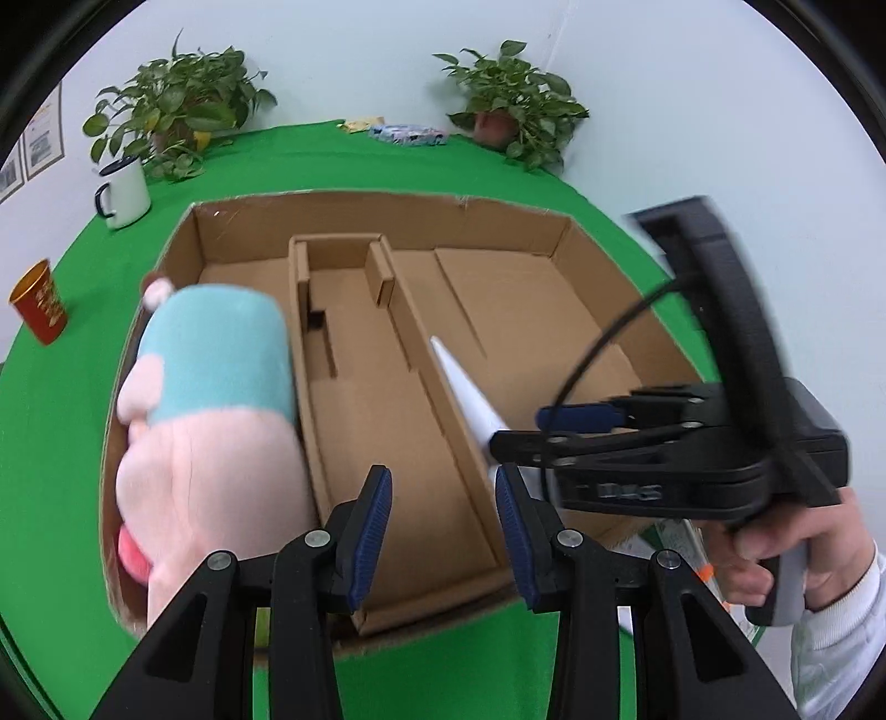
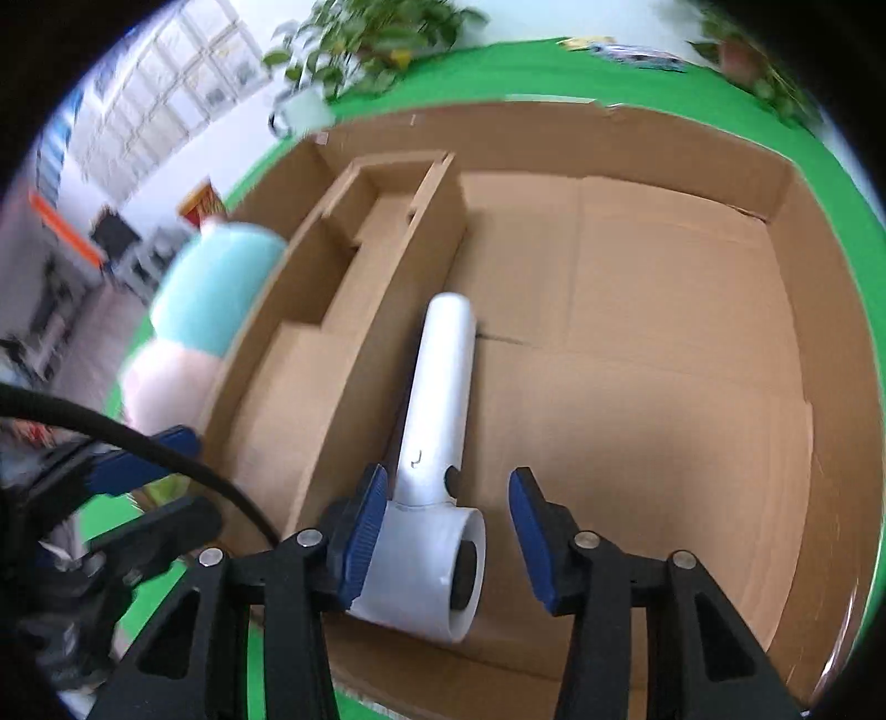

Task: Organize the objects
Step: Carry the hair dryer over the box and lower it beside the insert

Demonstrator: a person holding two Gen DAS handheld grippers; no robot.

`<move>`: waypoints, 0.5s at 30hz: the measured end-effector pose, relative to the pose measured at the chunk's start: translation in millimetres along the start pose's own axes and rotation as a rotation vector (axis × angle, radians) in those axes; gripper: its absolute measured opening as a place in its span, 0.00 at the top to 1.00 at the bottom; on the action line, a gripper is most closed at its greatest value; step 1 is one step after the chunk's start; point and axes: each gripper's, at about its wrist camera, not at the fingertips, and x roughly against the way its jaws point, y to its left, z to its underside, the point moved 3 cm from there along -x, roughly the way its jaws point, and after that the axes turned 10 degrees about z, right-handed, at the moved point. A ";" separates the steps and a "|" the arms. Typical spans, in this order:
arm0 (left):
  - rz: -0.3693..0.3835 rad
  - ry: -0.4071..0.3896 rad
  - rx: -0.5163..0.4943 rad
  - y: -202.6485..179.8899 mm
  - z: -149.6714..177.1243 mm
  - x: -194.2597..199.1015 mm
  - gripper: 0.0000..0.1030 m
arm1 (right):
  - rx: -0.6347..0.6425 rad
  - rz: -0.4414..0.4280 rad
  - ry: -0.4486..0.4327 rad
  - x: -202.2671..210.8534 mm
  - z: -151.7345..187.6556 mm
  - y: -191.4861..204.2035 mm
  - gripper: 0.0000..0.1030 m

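2 wrist fisheyes close above the cardboard box [image 1: 387, 387] — both forward and downward, box shared.

Your 2 views are bright and evenly lit, with only soft shadows inside the cardboard box [image 1: 498, 310]. Both bend hard toward dark, vignetted corners. In your left view the right gripper [image 1: 518, 437] smears with motion blur. Your right view is blurrier: the plush toy [image 2: 216, 293], plant [image 2: 365, 39] and the windows at upper left [image 2: 166, 83] are all soft.
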 end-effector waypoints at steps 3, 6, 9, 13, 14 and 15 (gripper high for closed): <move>0.010 0.005 0.029 4.9 12.3 -1.1 0.64 | 0.006 0.020 0.021 -9.6 -0.7 5.9 0.67; 0.011 0.016 0.070 14.4 22.3 -4.8 0.64 | -0.012 0.039 0.013 -13.0 -1.3 10.8 0.70; 0.034 -0.007 0.094 18.0 27.7 -4.2 0.64 | -0.101 0.073 -0.006 -10.9 3.7 2.0 0.71; 0.043 -0.013 0.098 17.6 31.3 -3.6 0.64 | -0.249 0.038 0.012 -12.0 9.8 -10.4 0.70; 0.040 -0.013 0.094 17.6 31.2 -3.8 0.64 | -0.265 0.022 0.021 -12.3 11.2 -10.5 0.71; 0.039 -0.013 0.094 18.0 31.1 -3.7 0.64 | -0.283 -0.001 0.040 -13.5 12.9 -8.9 0.72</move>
